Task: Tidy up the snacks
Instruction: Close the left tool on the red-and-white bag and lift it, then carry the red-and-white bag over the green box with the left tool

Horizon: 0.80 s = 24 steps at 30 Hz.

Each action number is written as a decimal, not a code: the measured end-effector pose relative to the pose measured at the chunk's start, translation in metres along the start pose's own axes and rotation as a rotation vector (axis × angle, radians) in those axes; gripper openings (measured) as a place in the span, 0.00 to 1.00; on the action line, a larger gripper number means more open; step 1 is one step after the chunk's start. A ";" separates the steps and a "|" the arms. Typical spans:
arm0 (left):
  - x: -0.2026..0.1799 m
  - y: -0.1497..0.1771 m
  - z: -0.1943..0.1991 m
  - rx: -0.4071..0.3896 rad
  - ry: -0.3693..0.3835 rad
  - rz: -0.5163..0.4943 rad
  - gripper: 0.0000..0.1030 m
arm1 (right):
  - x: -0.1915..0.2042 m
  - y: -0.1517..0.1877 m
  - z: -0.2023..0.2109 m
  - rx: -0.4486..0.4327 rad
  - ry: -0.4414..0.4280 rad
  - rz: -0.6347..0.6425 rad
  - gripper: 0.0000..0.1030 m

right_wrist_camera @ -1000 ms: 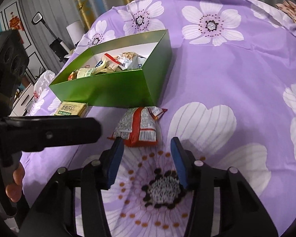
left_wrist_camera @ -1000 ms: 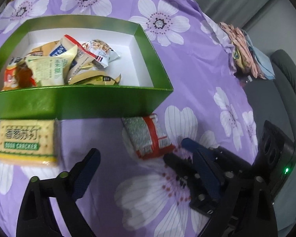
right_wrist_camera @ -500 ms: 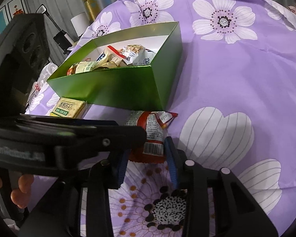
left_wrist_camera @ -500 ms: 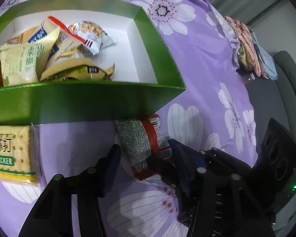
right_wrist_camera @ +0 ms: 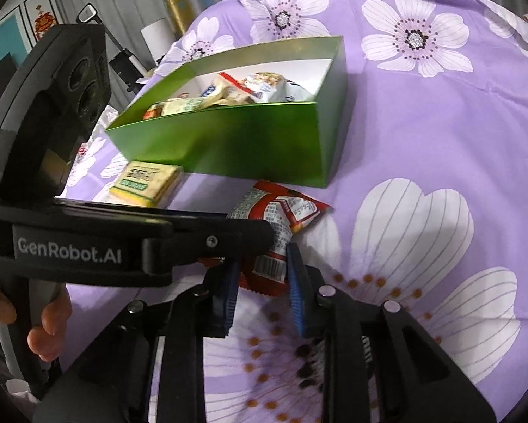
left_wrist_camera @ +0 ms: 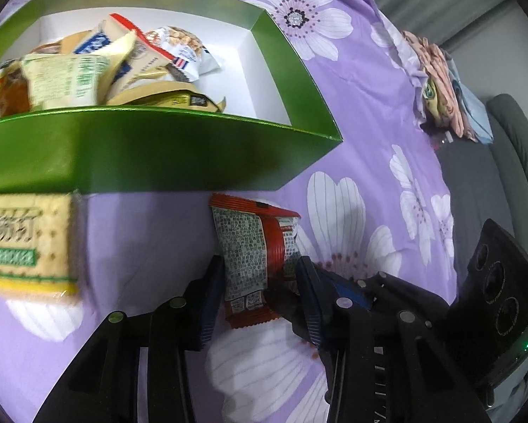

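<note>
A purple flowered cloth (left_wrist_camera: 352, 112) covers the surface. On it, at twelve o'clock from both tongs, stands a green box (left_wrist_camera: 179, 155) holding several snack packets (left_wrist_camera: 98, 67). A cracker pack (left_wrist_camera: 24, 243) lies just outside its near wall, at nine o'clock from the red snack packet (left_wrist_camera: 253, 246). That packet lies on the cloth just before the box's corner. The left gripper (left_wrist_camera: 260, 282) has just closed and clamps its near end; the right gripper (right_wrist_camera: 262, 278) has closed too, its blue pads pressing the same end.
</note>
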<state>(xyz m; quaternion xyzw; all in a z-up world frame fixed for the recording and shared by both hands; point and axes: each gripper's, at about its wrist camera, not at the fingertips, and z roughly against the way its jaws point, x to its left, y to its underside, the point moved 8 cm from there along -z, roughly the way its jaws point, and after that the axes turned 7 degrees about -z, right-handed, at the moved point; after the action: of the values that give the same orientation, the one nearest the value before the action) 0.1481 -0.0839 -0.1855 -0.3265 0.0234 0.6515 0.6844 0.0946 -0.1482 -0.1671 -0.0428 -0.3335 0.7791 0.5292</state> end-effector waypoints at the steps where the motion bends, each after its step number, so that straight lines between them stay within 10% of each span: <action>1: 0.001 0.003 0.004 -0.003 -0.002 -0.001 0.40 | 0.003 0.001 0.002 -0.004 -0.002 0.002 0.22; 24: -0.023 0.005 0.095 -0.197 -0.060 -0.089 0.40 | 0.069 -0.020 0.062 -0.122 -0.023 0.114 0.22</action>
<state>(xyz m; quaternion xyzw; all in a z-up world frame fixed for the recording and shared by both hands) 0.1024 -0.0594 -0.1025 -0.3731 -0.0757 0.6293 0.6775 0.0545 -0.1145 -0.0882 -0.0848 -0.3833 0.7866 0.4767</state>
